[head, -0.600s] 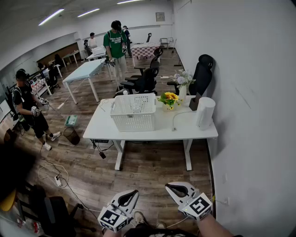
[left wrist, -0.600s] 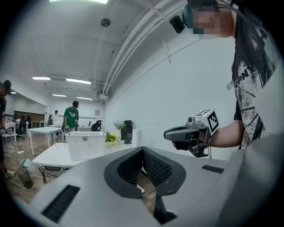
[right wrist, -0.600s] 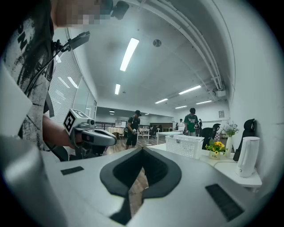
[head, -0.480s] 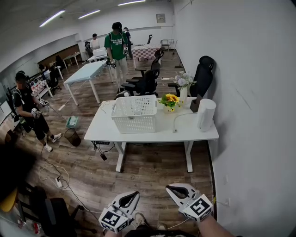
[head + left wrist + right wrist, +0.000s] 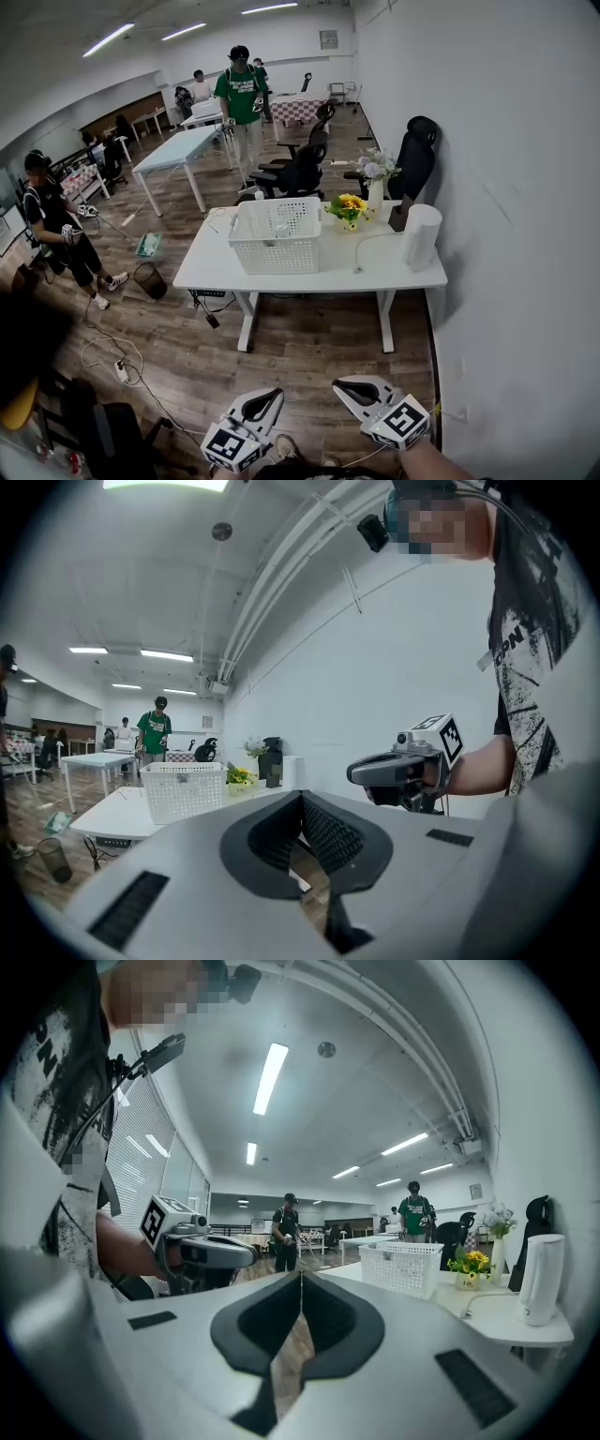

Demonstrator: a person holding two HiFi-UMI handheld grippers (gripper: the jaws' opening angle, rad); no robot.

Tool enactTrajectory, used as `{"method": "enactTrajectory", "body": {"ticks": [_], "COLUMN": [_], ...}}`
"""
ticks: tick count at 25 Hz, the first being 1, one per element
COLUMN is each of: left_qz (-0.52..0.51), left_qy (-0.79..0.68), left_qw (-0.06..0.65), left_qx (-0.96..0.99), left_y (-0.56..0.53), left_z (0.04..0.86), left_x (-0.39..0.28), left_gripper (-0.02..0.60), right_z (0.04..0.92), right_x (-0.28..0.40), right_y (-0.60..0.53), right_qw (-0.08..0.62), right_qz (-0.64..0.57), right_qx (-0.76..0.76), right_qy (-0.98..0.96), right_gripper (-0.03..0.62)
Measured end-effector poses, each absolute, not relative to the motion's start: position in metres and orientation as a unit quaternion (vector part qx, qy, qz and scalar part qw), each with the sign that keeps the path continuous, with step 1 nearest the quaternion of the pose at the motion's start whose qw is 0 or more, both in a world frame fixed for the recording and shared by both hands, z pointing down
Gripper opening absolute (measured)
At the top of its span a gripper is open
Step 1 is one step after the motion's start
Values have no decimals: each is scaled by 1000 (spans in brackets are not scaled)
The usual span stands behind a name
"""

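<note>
Left gripper (image 5: 266, 401) and right gripper (image 5: 343, 386), each with jaws pressed together on nothing, hang side by side over the near wood floor (image 5: 309, 347), well apart from the far white table (image 5: 319, 274) bearing a white basket (image 5: 276, 234) left of yellow flowers (image 5: 348, 204).

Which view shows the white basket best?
The head view: the basket shows whole from above, open top and mesh side, on the table. The left gripper view and right gripper view show it small, far off, side-on only.
</note>
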State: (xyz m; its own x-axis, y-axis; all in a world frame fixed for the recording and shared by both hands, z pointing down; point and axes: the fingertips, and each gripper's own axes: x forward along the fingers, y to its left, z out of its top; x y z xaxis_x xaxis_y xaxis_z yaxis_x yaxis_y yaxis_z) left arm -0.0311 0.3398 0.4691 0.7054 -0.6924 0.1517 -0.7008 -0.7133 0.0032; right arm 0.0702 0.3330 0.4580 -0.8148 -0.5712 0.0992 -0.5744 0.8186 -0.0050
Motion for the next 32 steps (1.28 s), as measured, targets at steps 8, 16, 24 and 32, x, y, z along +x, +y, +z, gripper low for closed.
{"method": "enactTrajectory", "body": {"ticks": [8, 16, 24, 32], "left_qz": [78, 72, 68, 66], "left_qy": [-377, -370, -354, -329], "left_qw": [32, 40, 29, 25], "left_qx": [922, 925, 932, 942], "left_y": [326, 293, 236, 178], "left_z": [474, 482, 473, 470], "left_x": [-38, -52, -87, -127], "left_gripper": [11, 11, 11, 11], "right_z": [465, 471, 462, 459], "right_x": [63, 48, 18, -27], "right_y": [318, 284, 230, 175], "right_qw": [49, 44, 29, 27], "right_qz": [24, 37, 47, 37], "right_qx": [299, 306, 324, 347], "right_qy": [-953, -950, -944, -937], "right_gripper": [23, 23, 23, 23]}}
